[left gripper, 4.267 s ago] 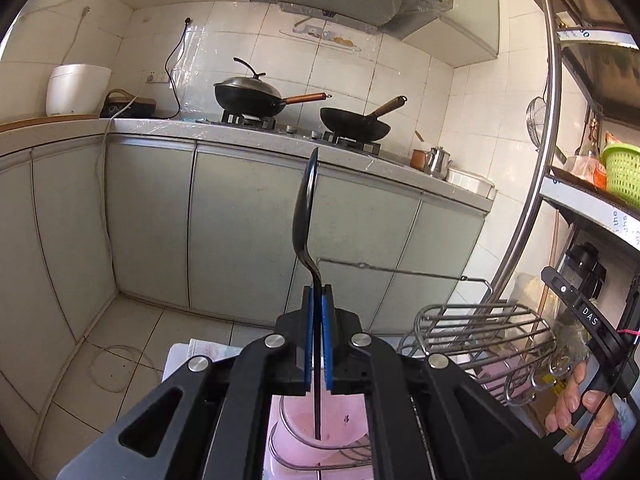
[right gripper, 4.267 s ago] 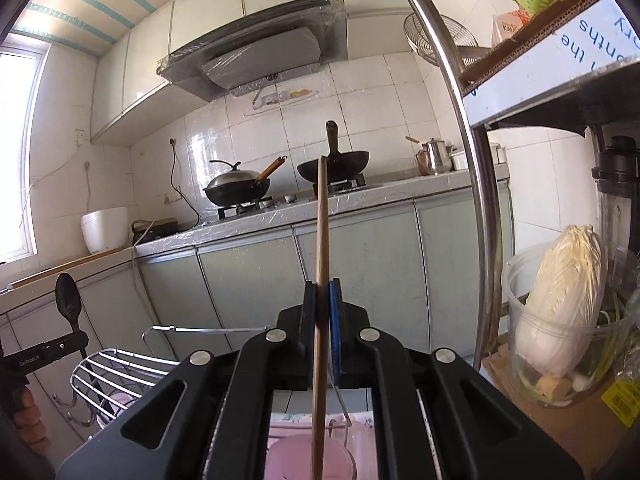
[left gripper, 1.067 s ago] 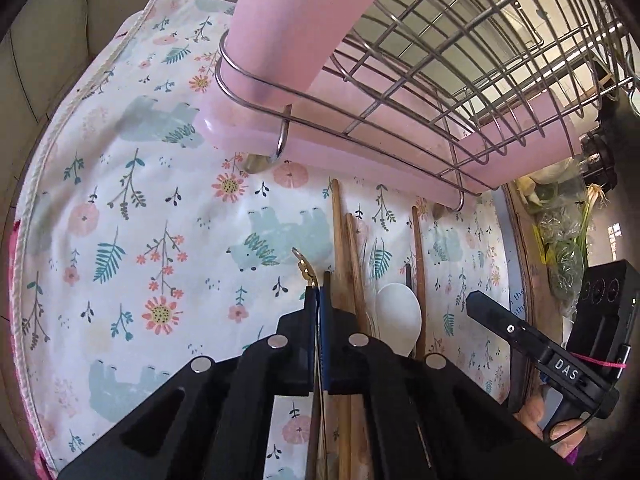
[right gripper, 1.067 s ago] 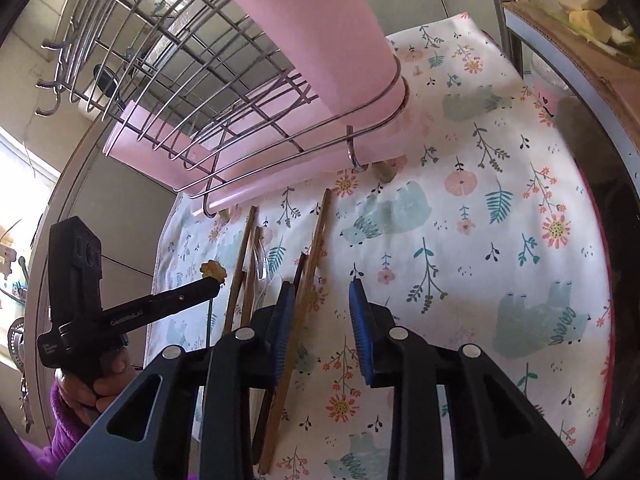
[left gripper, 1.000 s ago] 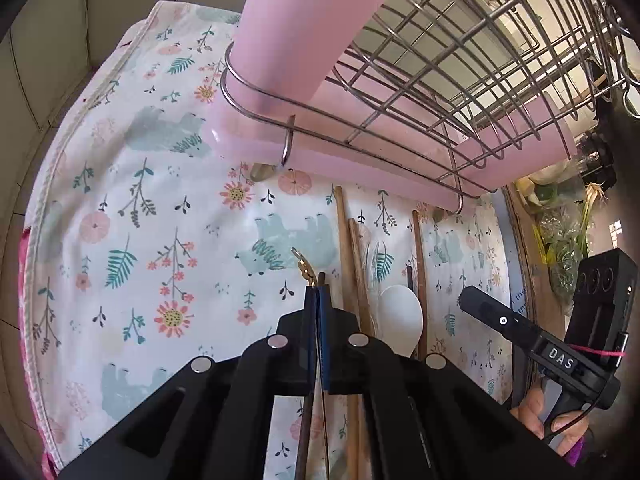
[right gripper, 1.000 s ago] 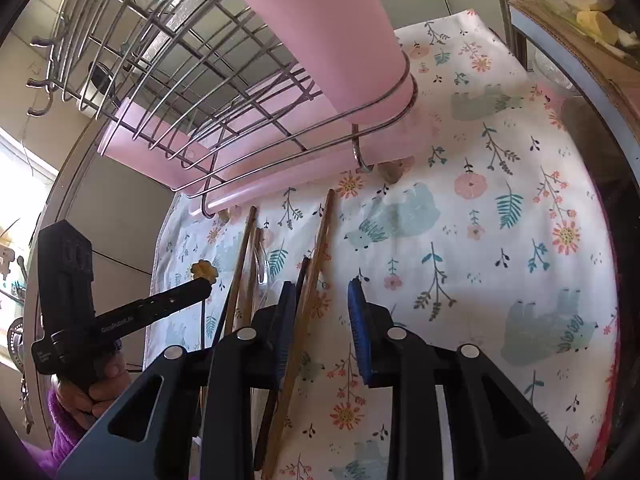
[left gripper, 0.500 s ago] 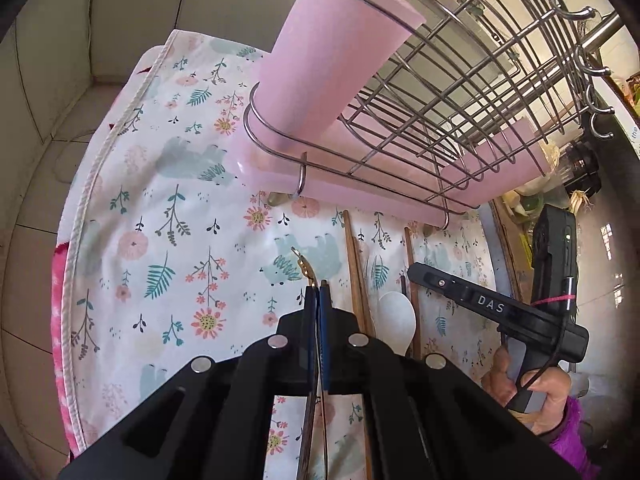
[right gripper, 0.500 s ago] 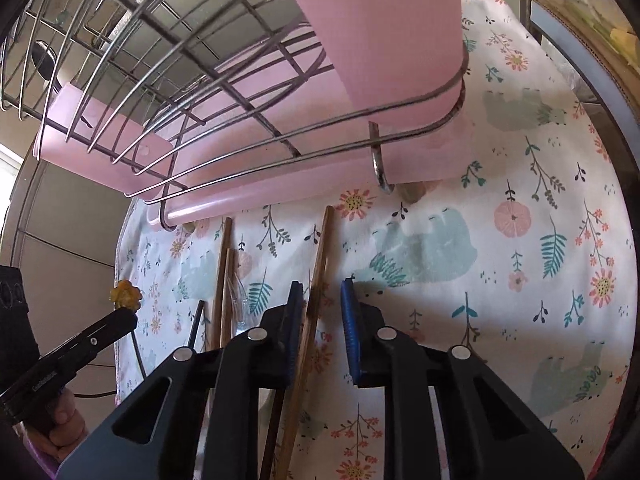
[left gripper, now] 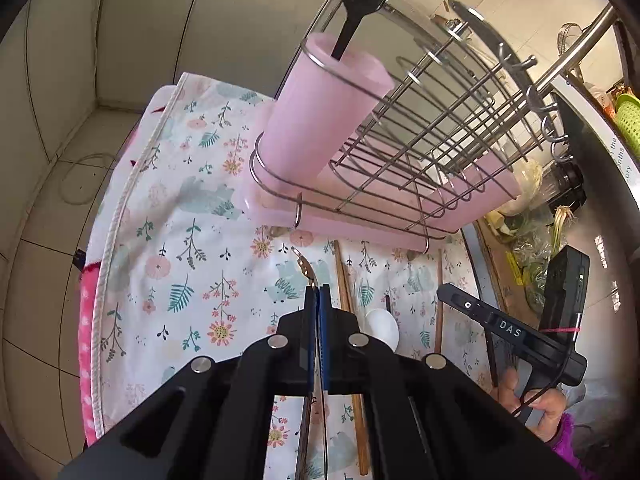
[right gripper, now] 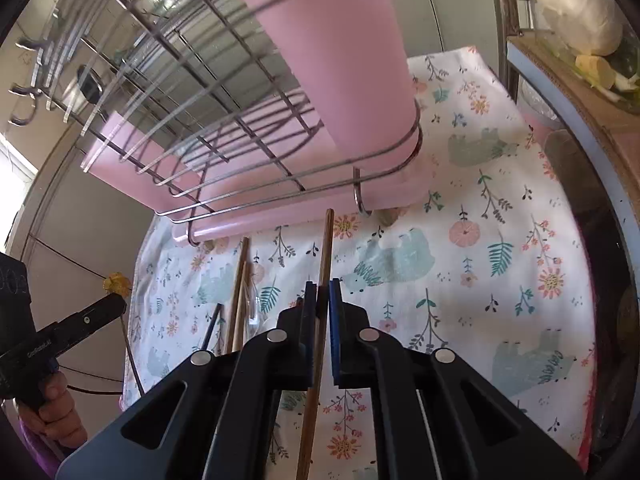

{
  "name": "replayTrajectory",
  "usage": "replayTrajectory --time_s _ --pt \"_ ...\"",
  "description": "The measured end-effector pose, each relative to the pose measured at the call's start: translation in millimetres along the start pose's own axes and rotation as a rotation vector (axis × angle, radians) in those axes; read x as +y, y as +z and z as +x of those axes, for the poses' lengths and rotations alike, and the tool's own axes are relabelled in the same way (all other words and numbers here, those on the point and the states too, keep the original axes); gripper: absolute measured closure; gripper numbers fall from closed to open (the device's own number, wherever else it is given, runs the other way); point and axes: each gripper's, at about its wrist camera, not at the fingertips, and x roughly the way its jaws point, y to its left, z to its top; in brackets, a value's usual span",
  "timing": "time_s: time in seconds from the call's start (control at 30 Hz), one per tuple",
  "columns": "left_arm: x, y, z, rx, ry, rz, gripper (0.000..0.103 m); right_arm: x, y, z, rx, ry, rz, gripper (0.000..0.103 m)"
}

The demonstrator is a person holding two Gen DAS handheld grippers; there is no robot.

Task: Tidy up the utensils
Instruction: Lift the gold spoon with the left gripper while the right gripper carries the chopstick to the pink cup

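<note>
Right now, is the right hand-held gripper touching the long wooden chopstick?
Touching. In the right wrist view the right hand-held gripper has its blue pads closed around the wooden chopstick, with no gap showing on the left pad.

The far side of the worktop (left gripper: 168, 240) is blocked by the wire rack (left gripper: 440, 148) and pink cup (left gripper: 320, 112). Open floral cloth (right gripper: 500, 280) is left right of the wooden chopstick (right gripper: 325, 256); a shelf post (right gripper: 500, 32) bounds it.
</note>
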Motion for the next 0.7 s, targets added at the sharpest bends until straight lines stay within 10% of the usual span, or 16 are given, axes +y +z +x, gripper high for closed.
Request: replayTrajectory --time_s 0.7 --pt "-62.6 35.2 -100.4 -0.411 0.031 0.096 0.102 12.8 45.4 -161.0 -0.514 0.002 -0.148 0.102"
